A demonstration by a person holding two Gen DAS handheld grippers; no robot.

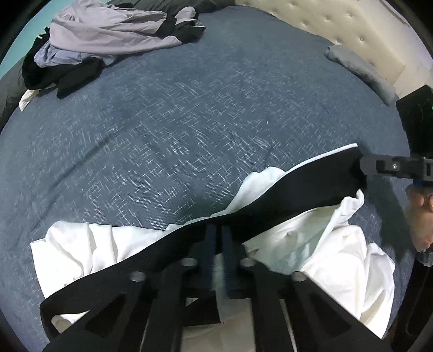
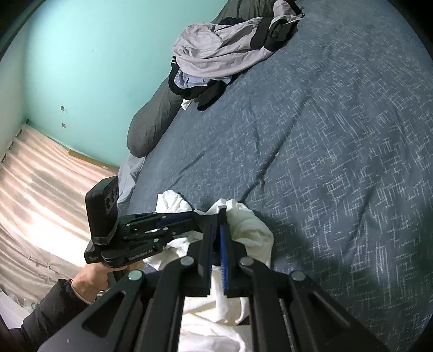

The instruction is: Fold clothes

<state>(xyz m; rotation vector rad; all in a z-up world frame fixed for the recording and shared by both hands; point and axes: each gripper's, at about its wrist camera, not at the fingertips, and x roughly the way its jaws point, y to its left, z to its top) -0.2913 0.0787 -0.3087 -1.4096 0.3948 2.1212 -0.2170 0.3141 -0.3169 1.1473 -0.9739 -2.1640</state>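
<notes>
A white garment point(image 1: 324, 243) with a black band point(image 1: 297, 186) along one edge lies crumpled at the near edge of the blue bed cover point(image 1: 189, 121). My left gripper point(image 1: 218, 232) is shut on the band near its middle. The band stretches taut up to the right, where my right gripper point(image 1: 364, 165) is shut on its end. In the right wrist view the right gripper point(image 2: 220, 214) pinches black and white cloth point(image 2: 251, 230), and the left gripper point(image 2: 194, 216) comes in from the left, its tips at the same band.
A pile of lilac, black and pale blue clothes point(image 1: 108, 35) point(image 2: 222, 51) sits at the far side of the bed. A folded grey item point(image 1: 360, 67) lies by the tufted headboard point(image 1: 338, 21). A grey pillow point(image 2: 154, 121) lines the bed's edge. A person's hand point(image 2: 92, 281) holds the left gripper.
</notes>
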